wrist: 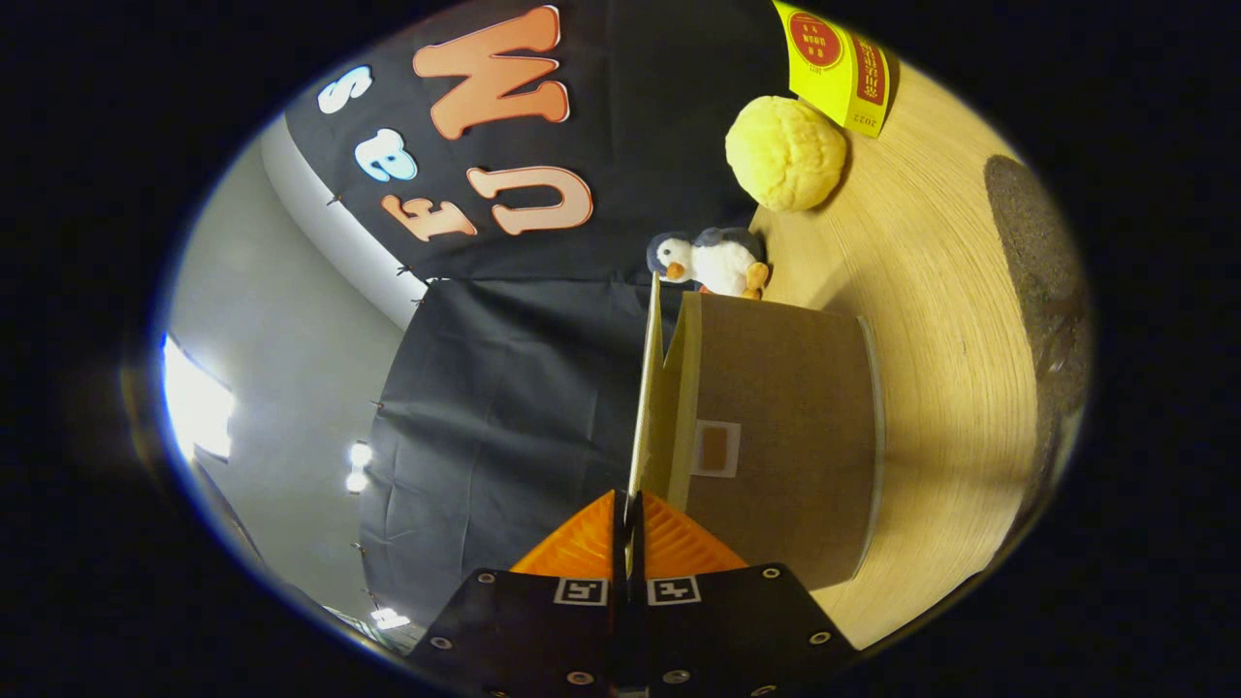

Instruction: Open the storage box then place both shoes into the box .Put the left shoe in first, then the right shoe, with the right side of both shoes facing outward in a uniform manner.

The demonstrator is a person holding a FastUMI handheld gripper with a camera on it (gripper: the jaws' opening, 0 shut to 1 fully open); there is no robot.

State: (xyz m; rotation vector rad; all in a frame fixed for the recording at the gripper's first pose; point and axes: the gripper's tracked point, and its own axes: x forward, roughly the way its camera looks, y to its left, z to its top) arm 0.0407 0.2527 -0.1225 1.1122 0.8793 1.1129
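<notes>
- The claw (628,512) is rolled sideways, pinched tight on the lid (645,388) edge of the storage box (785,436).
- The box sits on the counter (931,320).
- Beyond it: toy penguin (713,260), yellow bun (785,152), yellow carton (839,60).

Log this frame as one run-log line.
phase: opening box | gripper: shut on thin cardboard lid | brown cardboard storage box: lid lifted | shoes: not placed

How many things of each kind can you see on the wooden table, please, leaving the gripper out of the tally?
Cardboard storage box, its lid flap pinched between the closed fingers of the gripper: 1
Penguin plush toy: 1
Yellow bun-shaped soft toy: 1
Yellow carton: 1
Total: 4
</notes>
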